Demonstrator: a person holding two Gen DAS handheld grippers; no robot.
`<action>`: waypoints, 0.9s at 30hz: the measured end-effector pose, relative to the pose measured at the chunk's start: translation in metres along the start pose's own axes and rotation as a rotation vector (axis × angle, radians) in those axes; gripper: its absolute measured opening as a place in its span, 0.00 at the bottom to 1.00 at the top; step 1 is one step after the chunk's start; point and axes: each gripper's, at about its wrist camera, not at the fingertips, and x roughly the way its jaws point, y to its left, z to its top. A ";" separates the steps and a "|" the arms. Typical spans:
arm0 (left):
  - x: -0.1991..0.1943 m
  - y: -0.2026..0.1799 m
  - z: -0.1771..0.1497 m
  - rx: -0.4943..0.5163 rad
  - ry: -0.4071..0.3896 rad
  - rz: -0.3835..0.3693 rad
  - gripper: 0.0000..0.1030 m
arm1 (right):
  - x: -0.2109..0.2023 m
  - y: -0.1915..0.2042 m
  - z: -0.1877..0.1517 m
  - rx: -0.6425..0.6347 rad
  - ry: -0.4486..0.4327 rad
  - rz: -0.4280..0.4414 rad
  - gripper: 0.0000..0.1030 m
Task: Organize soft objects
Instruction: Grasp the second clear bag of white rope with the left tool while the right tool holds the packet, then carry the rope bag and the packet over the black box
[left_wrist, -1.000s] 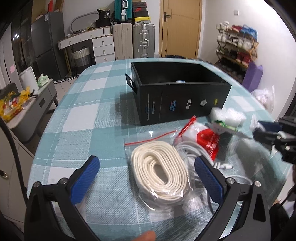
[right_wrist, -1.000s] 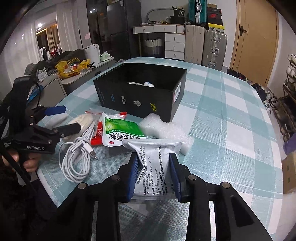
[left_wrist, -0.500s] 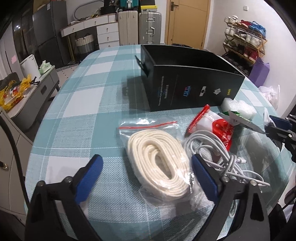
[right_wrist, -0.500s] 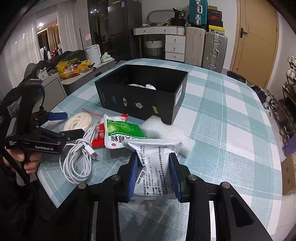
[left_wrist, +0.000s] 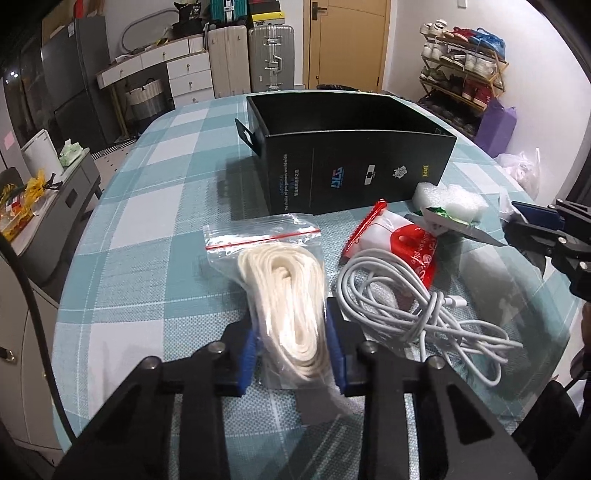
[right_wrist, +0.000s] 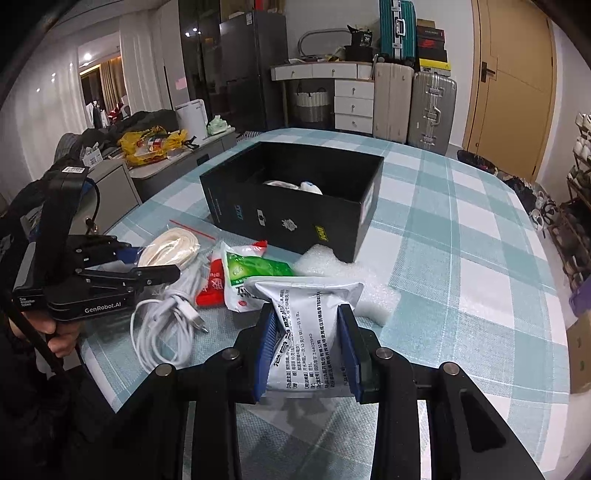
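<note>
A zip bag of coiled white rope (left_wrist: 280, 280) lies on the checked tablecloth. My left gripper (left_wrist: 290, 332) is closing tight on the bag's near end, and its blue pads press both sides. In the right wrist view the left gripper (right_wrist: 147, 264) sits low at the left with the rope (right_wrist: 170, 245) between its fingers. My right gripper (right_wrist: 306, 325) is shut on a silver printed pouch (right_wrist: 306, 306), held upright just above the table. The open black box (left_wrist: 351, 173) stands behind both, with some white things inside (right_wrist: 295, 184).
Between the grippers lie a white charging cable (left_wrist: 399, 291), a red packet (left_wrist: 413, 243), a green and white packet (right_wrist: 258, 269) and a piece of white bubble wrap (right_wrist: 369, 295). The table's edge (left_wrist: 74, 295) curves close at the left. Suitcases and drawers stand behind.
The left gripper came down over the rope bag and its jaws went from wide open to shut on it. The right gripper kept still with the silver pouch.
</note>
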 end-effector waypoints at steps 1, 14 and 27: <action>-0.001 0.000 0.000 -0.002 -0.003 -0.003 0.29 | -0.001 0.001 0.000 -0.003 -0.005 0.002 0.32; -0.035 0.000 0.009 -0.018 -0.129 -0.045 0.29 | -0.021 0.006 0.008 -0.008 -0.140 0.024 0.32; -0.052 0.007 0.015 -0.045 -0.200 -0.016 0.29 | -0.038 0.001 0.016 0.055 -0.244 0.002 0.32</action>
